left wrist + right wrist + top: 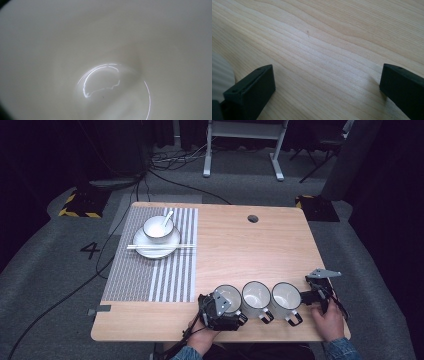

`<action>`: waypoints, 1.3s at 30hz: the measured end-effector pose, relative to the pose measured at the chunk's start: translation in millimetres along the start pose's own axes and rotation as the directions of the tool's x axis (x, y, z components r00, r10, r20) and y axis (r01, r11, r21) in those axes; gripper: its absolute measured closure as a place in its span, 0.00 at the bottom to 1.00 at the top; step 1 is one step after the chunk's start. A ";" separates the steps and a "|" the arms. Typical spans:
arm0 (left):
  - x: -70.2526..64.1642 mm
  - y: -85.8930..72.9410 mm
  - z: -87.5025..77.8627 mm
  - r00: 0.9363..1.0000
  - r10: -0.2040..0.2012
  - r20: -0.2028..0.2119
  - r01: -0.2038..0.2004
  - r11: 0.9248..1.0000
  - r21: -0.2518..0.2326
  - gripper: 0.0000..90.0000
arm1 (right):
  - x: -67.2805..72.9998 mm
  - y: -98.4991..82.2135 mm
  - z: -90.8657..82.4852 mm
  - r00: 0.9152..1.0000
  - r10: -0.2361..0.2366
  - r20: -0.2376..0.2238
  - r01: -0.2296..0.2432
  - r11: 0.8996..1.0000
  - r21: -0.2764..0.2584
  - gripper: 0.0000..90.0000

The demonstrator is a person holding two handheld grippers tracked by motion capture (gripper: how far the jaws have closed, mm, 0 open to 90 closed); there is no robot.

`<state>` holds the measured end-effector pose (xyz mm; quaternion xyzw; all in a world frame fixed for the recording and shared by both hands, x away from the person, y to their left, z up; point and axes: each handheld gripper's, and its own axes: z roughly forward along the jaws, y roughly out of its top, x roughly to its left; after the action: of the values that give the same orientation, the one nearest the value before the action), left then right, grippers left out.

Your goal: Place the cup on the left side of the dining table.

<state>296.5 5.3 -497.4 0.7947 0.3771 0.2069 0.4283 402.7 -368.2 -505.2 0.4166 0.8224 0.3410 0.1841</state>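
Mugs [256, 296], three in a row; right gripper [327, 85] agape, left gripper [220, 310] state unclear

A recording studio or lab, dark curtains [45, 150] all round, grey carpet [50, 270] marked with a number, cables [170, 160] on the floor, hazard-striped weights [80, 205], one wooden table [250, 245].
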 end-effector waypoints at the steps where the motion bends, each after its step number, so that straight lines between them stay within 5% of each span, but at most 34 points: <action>1: -1.4 -0.6 -1.0 1.000 0.003 -0.001 -0.003 1.000 -0.009 0.04 | 0.0 0.0 0.0 1.000 0.000 0.000 0.000 1.000 0.000 0.00; 14: 5.6 7.4 -19.6 0.999 -0.048 -0.012 0.046 0.990 -0.131 0.04 | 0.0 0.0 0.0 1.000 0.000 0.000 0.000 1.000 0.000 0.00; 22: 22.9 14.2 -38.9 0.994 -0.090 -0.064 0.076 0.979 -0.189 0.04 | 0.0 0.0 0.0 1.000 0.001 0.000 -0.001 1.000 0.000 0.00; 32: 53.4 16.3 -63.2 0.972 -0.168 -0.164 0.130 0.966 -0.222 0.04 | 0.0 0.0 0.0 1.000 0.000 0.000 0.000 1.000 0.000 0.00; 39: 80.0 15.4 -85.2 0.946 -0.217 -0.239 0.154 0.954 -0.257 0.04 | 0.0 0.0 0.0 1.000 0.000 0.000 0.000 1.000 0.000 0.00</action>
<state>297.9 106.7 -437.4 0.6643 0.4774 0.3129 0.4826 402.7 -368.2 -505.1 0.4168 0.8223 0.3409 0.1841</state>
